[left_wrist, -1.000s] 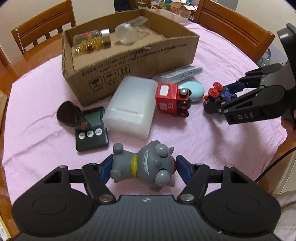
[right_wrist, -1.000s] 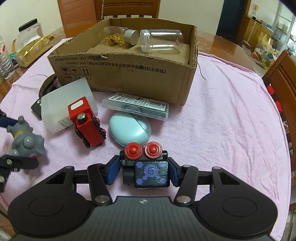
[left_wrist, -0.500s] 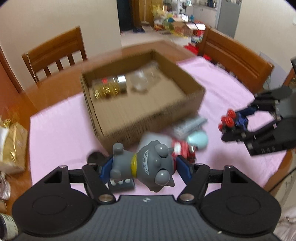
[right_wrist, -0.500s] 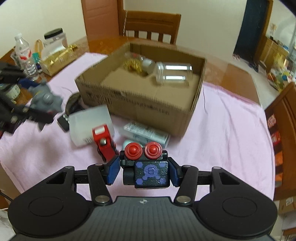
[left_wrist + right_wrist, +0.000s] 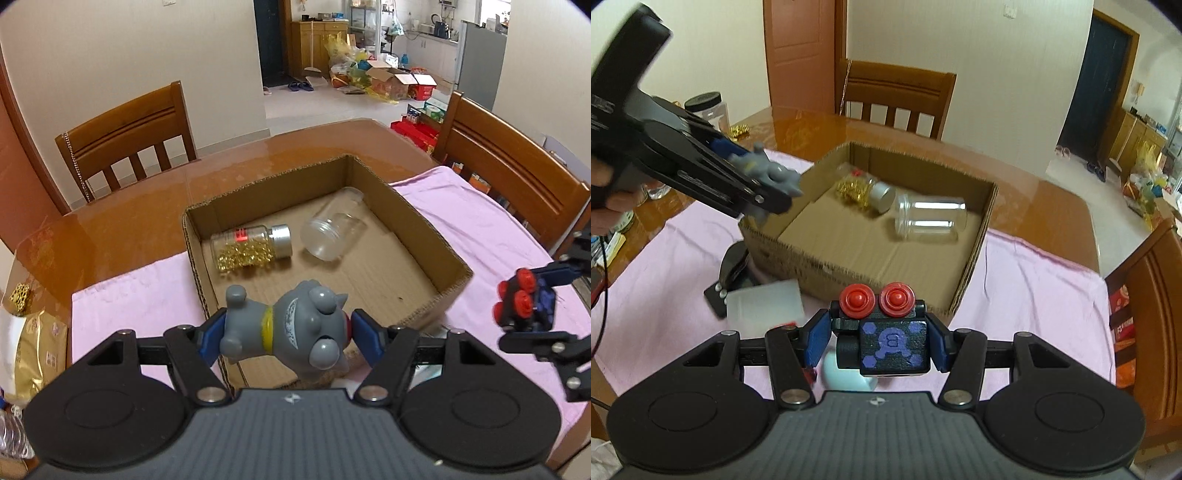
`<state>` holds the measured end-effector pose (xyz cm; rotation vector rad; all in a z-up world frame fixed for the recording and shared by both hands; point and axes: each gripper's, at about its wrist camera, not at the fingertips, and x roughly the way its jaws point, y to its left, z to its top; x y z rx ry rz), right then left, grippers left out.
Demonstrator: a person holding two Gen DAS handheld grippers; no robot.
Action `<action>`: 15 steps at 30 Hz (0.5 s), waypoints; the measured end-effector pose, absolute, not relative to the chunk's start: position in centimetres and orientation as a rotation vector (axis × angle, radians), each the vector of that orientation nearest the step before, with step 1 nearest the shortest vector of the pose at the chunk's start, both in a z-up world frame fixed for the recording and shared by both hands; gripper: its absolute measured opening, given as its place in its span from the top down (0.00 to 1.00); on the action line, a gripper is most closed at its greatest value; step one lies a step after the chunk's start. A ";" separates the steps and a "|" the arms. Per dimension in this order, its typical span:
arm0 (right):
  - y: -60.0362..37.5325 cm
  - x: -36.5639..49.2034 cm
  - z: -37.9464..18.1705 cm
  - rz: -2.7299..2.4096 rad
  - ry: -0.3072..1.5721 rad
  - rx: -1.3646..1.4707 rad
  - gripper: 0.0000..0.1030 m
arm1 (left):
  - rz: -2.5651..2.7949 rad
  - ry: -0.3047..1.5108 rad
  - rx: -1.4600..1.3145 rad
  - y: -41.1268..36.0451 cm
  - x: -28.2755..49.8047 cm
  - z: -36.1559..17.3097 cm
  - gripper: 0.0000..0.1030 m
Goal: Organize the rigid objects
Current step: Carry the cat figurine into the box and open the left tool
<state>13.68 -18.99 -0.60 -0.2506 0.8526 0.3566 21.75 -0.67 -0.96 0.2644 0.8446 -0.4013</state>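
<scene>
Tongs clamped on grey figurine [image 5: 288, 326] and black block toy [image 5: 886, 338]: lower each inside the cardboard box [image 5: 448, 254] before you release.

Bright indoor light, fisheye-warped edges, slight blur

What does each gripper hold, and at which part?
Left gripper: grey plastic cat figure, clamped across feet and head. Right gripper: black toy block with red knobs, clamped at its two sides.

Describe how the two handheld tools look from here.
Both match: the left tool and right tool have matte black bodies with round recessed discs, silver pivot screws, linkage fingers and blue pads. Pale lettering marks the left tool's side. A thin black cable hangs beneath.
</scene>
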 end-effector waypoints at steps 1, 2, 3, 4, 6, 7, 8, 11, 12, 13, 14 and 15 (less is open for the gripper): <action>-19.0 13.8 -0.4 0.356 0.846 -0.250 0.43 | -0.398 0.846 0.266 -0.7 22.0 -1.1 0.32; -18.9 14.0 -0.1 0.354 0.839 -0.249 0.43 | -0.395 0.844 0.268 -0.8 22.3 -1.2 0.32; -18.9 14.1 0.0 0.353 0.834 -0.249 0.43 | -0.389 0.839 0.269 -0.8 22.6 -1.3 0.32; -18.9 14.3 0.1 0.351 0.830 -0.249 0.43 | -0.380 0.833 0.269 -0.7 23.0 -1.4 0.32; -18.8 14.7 0.2 0.348 0.825 -0.248 0.43 | -0.351 0.821 0.265 -0.7 23.7 -1.6 0.28; -18.7 14.9 0.3 0.347 0.824 -0.247 0.43 | -0.330 0.806 0.252 -0.5 23.9 -1.7 0.21; -18.6 15.1 0.2 0.346 0.823 -0.248 0.43 | -0.307 0.785 0.239 -0.2 24.0 -1.7 0.10; -18.3 15.7 0.3 0.341 0.820 -0.249 0.43 | -0.262 0.756 0.210 0.6 23.6 -1.6 0.04; -18.2 15.9 0.2 0.340 0.822 -0.246 0.43 | -0.268 0.760 0.195 0.8 23.4 -1.5 0.04; -18.2 16.0 0.2 0.340 0.823 -0.244 0.43 | -0.272 0.763 0.174 1.2 23.1 -1.4 0.04; -18.1 16.2 0.1 0.338 0.824 -0.244 0.43 | -0.271 0.766 0.157 1.6 22.7 -1.3 0.04; -18.0 16.5 0.0 0.336 0.826 -0.245 0.43 | -0.270 0.770 0.146 1.9 22.3 -1.3 0.04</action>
